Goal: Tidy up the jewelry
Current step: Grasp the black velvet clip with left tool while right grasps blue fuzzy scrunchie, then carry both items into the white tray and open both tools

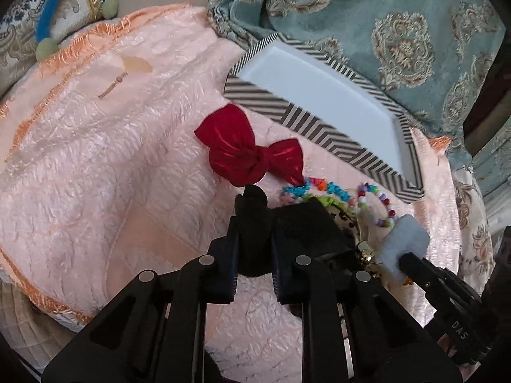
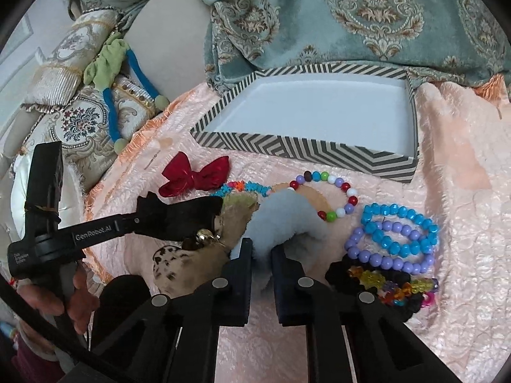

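My left gripper [image 1: 255, 239] is shut on a black fuzzy hair piece [image 1: 252, 201] [image 2: 182, 214], just short of a red bow [image 1: 249, 156] [image 2: 194, 175]. My right gripper [image 2: 262, 249] is shut on a pale blue fluffy scrunchie [image 2: 287, 220] [image 1: 405, 242]. A striped box [image 2: 287, 150] [image 1: 306, 121] with a white inside stands open beyond both. Around the scrunchie lie a multicoloured bead bracelet [image 2: 332, 188], a blue one [image 2: 399, 223], a purple one [image 2: 383, 255] and a leopard-print scrunchie [image 2: 179, 261] with a gold bell [image 2: 204, 234].
Everything rests on a pink quilted cloth [image 1: 127, 159] with an orange fringe. Teal patterned fabric [image 2: 351, 16] hangs behind the box. A black band with coloured crystals [image 2: 383, 281] lies at the near right. A hand [image 2: 76, 300] grips the left tool's handle.
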The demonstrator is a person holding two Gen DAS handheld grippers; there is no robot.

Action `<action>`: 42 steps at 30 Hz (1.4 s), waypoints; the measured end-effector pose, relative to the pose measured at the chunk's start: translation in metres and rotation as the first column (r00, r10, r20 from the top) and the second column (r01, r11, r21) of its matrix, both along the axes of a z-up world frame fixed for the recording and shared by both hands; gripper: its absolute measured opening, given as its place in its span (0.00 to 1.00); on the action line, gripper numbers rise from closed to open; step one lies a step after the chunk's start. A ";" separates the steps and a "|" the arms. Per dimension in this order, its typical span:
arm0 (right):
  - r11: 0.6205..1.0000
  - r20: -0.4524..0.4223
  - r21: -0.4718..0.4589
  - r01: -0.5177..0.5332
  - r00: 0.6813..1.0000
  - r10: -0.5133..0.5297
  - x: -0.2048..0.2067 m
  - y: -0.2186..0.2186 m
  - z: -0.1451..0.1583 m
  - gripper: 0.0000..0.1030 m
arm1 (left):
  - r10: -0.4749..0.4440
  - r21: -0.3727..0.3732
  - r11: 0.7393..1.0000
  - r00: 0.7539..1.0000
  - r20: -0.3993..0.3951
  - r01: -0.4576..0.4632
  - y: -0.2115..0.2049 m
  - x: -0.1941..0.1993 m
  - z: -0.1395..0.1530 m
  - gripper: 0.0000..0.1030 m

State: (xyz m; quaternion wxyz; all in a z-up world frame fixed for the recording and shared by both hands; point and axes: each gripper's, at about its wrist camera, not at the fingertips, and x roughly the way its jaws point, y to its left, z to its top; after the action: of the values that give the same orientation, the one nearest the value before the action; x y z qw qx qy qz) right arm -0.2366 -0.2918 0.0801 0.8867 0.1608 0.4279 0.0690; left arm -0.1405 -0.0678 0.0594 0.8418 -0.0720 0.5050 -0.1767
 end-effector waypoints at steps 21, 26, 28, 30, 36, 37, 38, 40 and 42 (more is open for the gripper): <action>0.999 0.087 0.024 0.035 0.996 -0.037 -0.023 -0.016 0.040 0.10 | -0.001 -0.010 1.000 0.990 0.142 0.002 0.001 -0.026 0.057 0.14; 0.999 0.093 0.019 0.033 0.995 -0.035 -0.021 -0.017 0.043 0.10 | -0.001 -0.015 1.000 0.988 0.153 0.003 -0.002 -0.025 0.062 0.14; 0.999 0.100 0.013 0.036 0.994 -0.037 -0.019 -0.020 0.047 0.10 | -0.001 -0.018 1.000 0.988 0.154 0.004 -0.003 -0.023 0.064 0.14; 0.999 0.108 0.007 0.045 0.993 -0.045 -0.017 -0.026 0.052 0.10 | -0.003 -0.023 1.000 0.988 0.156 0.006 -0.005 -0.020 0.067 0.14; 0.998 0.126 -0.021 0.066 0.990 -0.063 0.007 -0.047 0.067 0.10 | -0.005 -0.035 0.999 0.981 0.192 0.012 -0.017 0.002 0.083 0.14; 0.998 0.126 -0.024 0.065 0.990 -0.062 0.013 -0.051 0.068 0.10 | -0.003 -0.038 0.999 0.981 0.194 0.010 -0.020 0.010 0.085 0.14; 0.998 0.124 -0.026 0.065 0.990 -0.061 0.020 -0.054 0.068 0.10 | 0.000 -0.044 0.999 0.981 0.193 0.009 -0.022 0.017 0.086 0.14; 0.997 0.116 -0.024 0.069 0.991 -0.066 0.032 -0.062 0.067 0.10 | 0.001 -0.054 0.998 0.983 0.185 0.009 -0.028 0.034 0.088 0.14; 0.997 0.095 -0.018 0.070 0.993 -0.068 0.049 -0.070 0.060 0.10 | 0.008 -0.059 0.998 0.985 0.174 0.002 -0.034 0.050 0.086 0.14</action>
State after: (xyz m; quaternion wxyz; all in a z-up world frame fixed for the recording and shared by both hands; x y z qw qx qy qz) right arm -0.1880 -0.3622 0.1397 0.9094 0.1625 0.3805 0.0413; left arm -0.0901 -0.1016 0.1451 0.8805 -0.0819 0.4239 -0.1960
